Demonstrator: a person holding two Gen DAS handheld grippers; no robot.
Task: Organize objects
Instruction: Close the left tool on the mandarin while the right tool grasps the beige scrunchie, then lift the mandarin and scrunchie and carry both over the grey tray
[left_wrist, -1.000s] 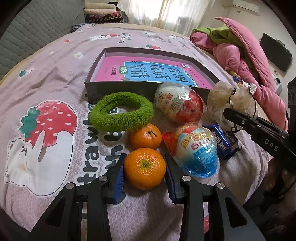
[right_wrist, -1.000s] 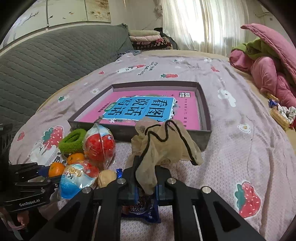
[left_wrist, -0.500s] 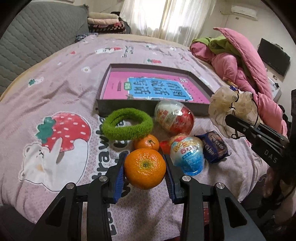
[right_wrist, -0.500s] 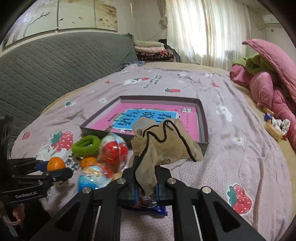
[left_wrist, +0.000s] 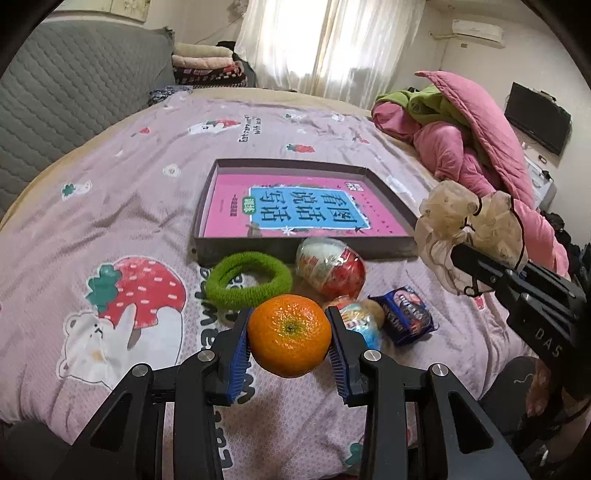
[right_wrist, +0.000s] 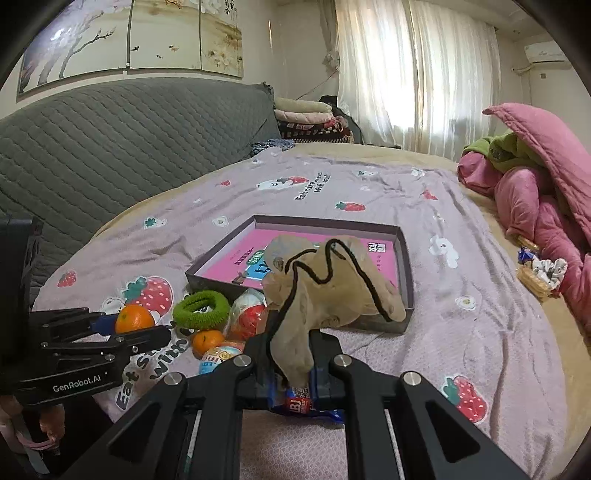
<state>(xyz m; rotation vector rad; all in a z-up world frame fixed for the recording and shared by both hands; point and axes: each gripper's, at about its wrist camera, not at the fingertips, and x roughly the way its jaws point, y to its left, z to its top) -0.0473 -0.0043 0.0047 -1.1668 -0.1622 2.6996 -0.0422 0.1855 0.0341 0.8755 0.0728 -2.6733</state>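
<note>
Left wrist cam: L gripper pinches tangerine, R gripper clamps scrunchie; box holds only booklet, four-plus items left beside it.

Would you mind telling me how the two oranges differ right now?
The held orange is clamped between the left gripper pads, off the bed; the second orange lies loose on the bedspread. The held one looks larger in the right wrist view, though it is nearer. Both are round and orange.
</note>
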